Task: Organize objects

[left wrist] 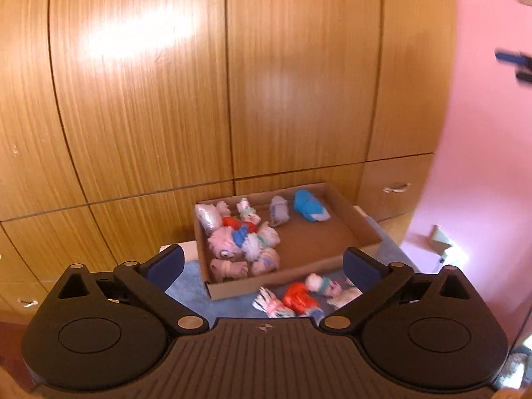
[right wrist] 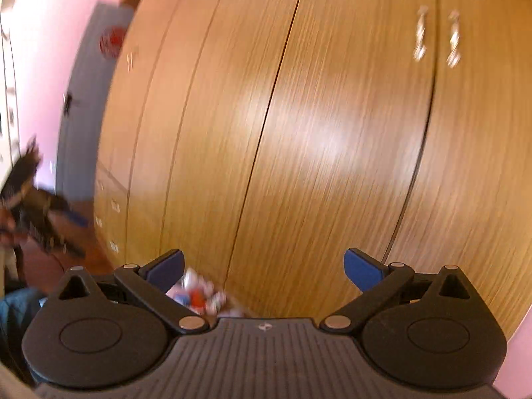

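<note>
The left gripper [left wrist: 262, 262] hangs wide open and empty above the box [left wrist: 359, 232], whose right half lies bare; socks [left wrist: 242, 239] crowd its left, more socks [left wrist: 299, 296] lie near its near edge; the right gripper [right wrist: 262, 266], also spread and empty, faces the wardrobe [right wrist: 332, 133], blurred, socks barely showing.
</note>
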The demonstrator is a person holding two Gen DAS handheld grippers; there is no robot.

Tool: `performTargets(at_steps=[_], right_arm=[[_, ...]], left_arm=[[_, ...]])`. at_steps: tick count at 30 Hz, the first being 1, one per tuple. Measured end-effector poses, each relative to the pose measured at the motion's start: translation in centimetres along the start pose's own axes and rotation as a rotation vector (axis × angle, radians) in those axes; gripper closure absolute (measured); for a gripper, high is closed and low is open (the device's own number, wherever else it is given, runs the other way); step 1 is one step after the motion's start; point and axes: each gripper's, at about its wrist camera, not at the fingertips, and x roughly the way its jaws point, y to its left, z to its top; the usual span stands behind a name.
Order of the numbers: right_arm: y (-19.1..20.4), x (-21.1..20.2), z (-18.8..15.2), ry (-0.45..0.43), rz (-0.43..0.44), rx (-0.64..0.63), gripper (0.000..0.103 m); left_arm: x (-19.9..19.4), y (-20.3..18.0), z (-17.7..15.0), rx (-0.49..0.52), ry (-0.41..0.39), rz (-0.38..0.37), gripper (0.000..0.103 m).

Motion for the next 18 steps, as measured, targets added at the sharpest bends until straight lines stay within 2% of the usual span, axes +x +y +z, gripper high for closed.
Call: performTargets(at_steps=[6,11,14,16,18], right_arm=[[-5.6,-4.8,5.2,-0.146,0.01,0.065,0.001],[-10.3,-8.2,9.4,-0.266,-0.01,0.136,0.001],[-11.9,-8.7,11.2,-0.275,-0.001,0.149,0.001],[-11.4,-8.0,11.8,-0.222,-0.028,0.1,0.001],[-10.5,-7.5,11.8,-0.188,-0.033,0.066,0.001]], left_arm=[[-3.3,-0.1,2.1,0.003,-0.037,-0.043,0.001],[-7.4,0.4,5.2,0.011,-0.088,-0.013,0.001],[-11.2,0.5,6.8,0.031,-0.133,0.02,0.001],[-13.3,0.9,7.4,-0.001,-0.146,0.016,0.001],[-14.0,0.9,7.2,-0.03,-0.126,0.005,0.0]])
